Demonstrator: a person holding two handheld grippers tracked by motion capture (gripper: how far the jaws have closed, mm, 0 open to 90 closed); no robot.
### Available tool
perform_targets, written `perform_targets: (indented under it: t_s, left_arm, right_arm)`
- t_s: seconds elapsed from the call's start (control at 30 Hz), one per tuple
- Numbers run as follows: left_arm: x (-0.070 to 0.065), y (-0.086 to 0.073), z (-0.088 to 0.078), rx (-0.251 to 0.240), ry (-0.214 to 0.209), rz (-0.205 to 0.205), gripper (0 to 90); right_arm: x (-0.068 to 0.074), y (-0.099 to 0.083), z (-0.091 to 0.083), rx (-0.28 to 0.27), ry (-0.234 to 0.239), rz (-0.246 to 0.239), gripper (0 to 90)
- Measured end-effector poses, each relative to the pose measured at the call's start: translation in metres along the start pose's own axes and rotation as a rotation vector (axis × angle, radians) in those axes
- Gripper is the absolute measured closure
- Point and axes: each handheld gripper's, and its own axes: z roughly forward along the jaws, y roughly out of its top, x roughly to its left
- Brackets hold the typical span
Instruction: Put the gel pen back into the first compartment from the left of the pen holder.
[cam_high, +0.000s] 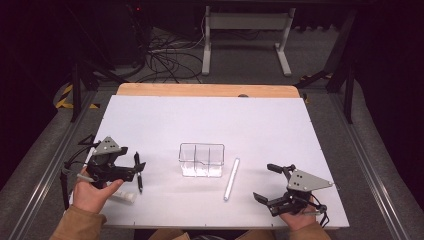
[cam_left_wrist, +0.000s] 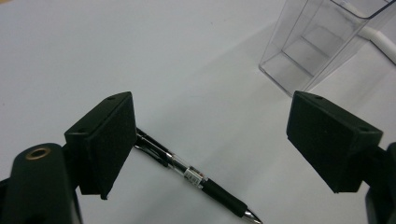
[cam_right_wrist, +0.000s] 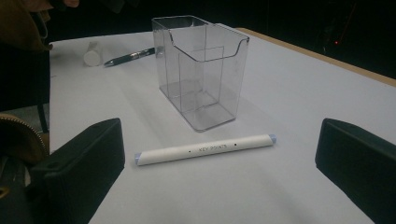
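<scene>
A: On the white matte table (cam_high: 210, 115), how far along is the tidying?
B: By my reading it has barely begun. The clear hard-plastic organiser box (cam_high: 201, 160), upright with thin inner dividers, stands empty near the middle.
A: And the pens?
B: All outside it. The black ballpoint pen with a clear barrel, rubbery grip and metal tip (cam_left_wrist: 194, 176) lies flat between the jaws of the left gripper (cam_high: 137, 170), which hovers over it; the jaws stand wide, pads off the pen, holding nothing.
A: The right side?
B: The long white cylindrical marker with pale blue ends (cam_right_wrist: 204, 149) lies flat just beside the box, in front of the right gripper (cam_high: 265, 182). Its blocky black jaws are spread far apart and empty, well short of the marker.
A: Anything else?
B: A short white tube (cam_high: 123, 196), smooth and round-ended, lies by the left hand (cam_high: 95, 192).
A: So what remains?
B: I judge everything: each item lifted and dropped into a compartment.
</scene>
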Motion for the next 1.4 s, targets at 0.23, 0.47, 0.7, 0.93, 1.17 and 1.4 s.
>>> perform_targets:
  t_s: [0.23, 0.47, 0.7, 0.93, 1.17, 1.4]
  left_arm:
    - [-0.0013, 0.0002, -0.0006, 0.019, 0.021, -0.014, 18.1]
    - [0.0034, 0.0000, -0.0026, 0.029, -0.009, -0.044, 31.1]
    - [0.0063, 0.0015, -0.0023, 0.095, -0.059, -0.061, 40.6]
    - [0.0042, 0.0035, -0.0020, 0.114, 0.034, -0.068, 38.3]
    - [0.0024, 0.0045, 0.0002, 0.167, 0.098, -0.122, 42.4]
    - [0.0058, 0.0002, 0.0007, 0.146, 0.116, -0.299, 48.3]
  right_arm:
    - [0.0002, -0.0001, -0.0002, 0.001, 0.002, -0.001, 2.1]
    - [0.0005, 0.0000, -0.0001, -0.002, 0.008, -0.004, 2.1]
    - [0.0007, 0.0002, -0.0003, -0.006, 0.011, -0.005, 2.1]
    - [0.0009, 0.0004, -0.0004, -0.008, 0.011, -0.009, 2.0]
    - [0.0013, 0.0007, -0.0005, -0.010, 0.015, -0.013, 2.1]
    - [0.0015, 0.0007, -0.0003, -0.013, 0.017, -0.011, 2.1]
